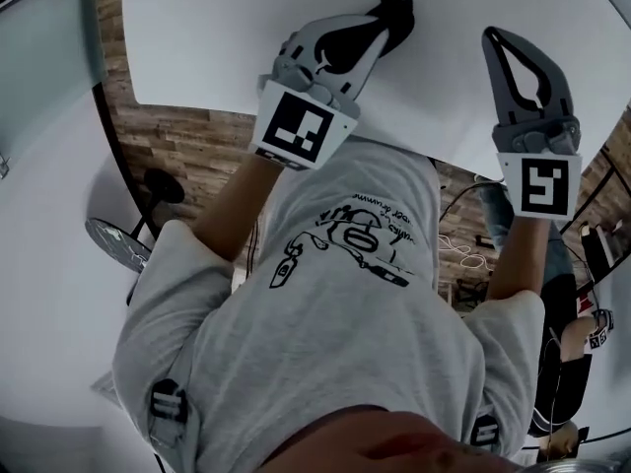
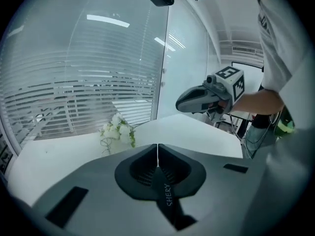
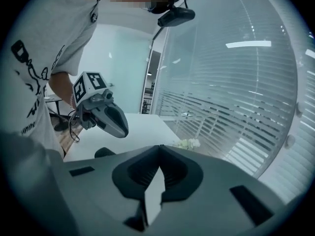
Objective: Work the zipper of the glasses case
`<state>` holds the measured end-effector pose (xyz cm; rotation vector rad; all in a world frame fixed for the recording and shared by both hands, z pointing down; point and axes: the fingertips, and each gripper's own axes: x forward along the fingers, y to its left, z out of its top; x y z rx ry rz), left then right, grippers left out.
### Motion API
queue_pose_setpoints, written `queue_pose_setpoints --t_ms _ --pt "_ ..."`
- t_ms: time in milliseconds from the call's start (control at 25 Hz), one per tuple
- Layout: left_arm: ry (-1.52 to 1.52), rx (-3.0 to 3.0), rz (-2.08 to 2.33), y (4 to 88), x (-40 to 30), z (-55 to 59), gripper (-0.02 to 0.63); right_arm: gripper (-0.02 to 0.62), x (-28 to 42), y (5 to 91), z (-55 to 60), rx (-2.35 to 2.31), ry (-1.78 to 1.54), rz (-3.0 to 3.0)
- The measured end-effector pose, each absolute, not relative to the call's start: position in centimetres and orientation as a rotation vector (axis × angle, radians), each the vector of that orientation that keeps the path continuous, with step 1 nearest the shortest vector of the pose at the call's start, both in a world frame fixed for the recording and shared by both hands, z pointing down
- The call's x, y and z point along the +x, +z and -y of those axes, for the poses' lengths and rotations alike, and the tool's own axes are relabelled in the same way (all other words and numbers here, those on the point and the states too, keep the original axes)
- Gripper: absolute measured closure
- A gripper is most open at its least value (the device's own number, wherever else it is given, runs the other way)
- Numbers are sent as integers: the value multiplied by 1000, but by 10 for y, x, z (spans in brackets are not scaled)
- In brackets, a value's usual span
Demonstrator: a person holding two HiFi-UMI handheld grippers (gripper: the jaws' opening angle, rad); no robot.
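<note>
left gripper and right gripper: fingers pressed together, nothing held. glasses case lies on tabletop just past your left fingertips. risk: closed fingers likely shove the case instead of catching its zipper.

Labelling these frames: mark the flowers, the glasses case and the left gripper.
flowers (image 2: 117, 130), left gripper view, white blooms.
glasses case (image 1: 398, 12), head view, its dark body.
left gripper (image 3: 123, 130), right gripper view, its closed tip.
</note>
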<state>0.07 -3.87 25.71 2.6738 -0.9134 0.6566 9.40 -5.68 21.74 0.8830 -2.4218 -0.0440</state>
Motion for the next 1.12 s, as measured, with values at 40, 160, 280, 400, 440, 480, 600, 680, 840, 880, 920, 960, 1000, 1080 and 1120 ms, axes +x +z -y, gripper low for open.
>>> queue_pose_setpoints --t_ms 40,160,280,400,440,480,600,680,840,880,920,960,1000,1080,1120 --pt "672 2665 907 266 1 39 584 589 90 229 59 825 -55 2407" --pt "713 2629 886 295 0 41 584 573 74 263 64 636 -96 2376" --pt "762 2598 857 319 0 41 584 563 60 293 70 464 -164 2337" --pt "823 2551 831 334 -5 35 584 549 49 317 74 300 -238 2284" --pt "831 2543 827 337 -6 35 584 540 46 324 75 244 -259 2262" --pt "836 2538 824 339 -6 34 584 535 43 331 74 186 -279 2236" --pt "859 2516 805 349 -2 28 584 526 42 353 70 31 -348 2149" --pt "857 2511 797 351 0 25 584 525 43 367 67 -60 -399 2091" --pt "839 2511 789 349 -3 22 584 517 33 386 58 -235 -479 2013" --pt "836 2513 787 349 -4 22 584 512 30 389 56 -267 -502 1999" --pt "835 2516 786 349 -5 22 584 512 27 392 55 -296 -525 1985" --pt "836 2517 784 350 -7 22 584 514 24 394 54 -324 -548 1970" --pt "839 2516 781 350 -8 21 584 517 21 397 54 -352 -570 1955" --pt "843 2515 777 352 -10 20 584 523 18 401 52 -416 -611 1926" --pt "844 2516 776 354 -11 20 584 528 18 403 50 -450 -632 1910"
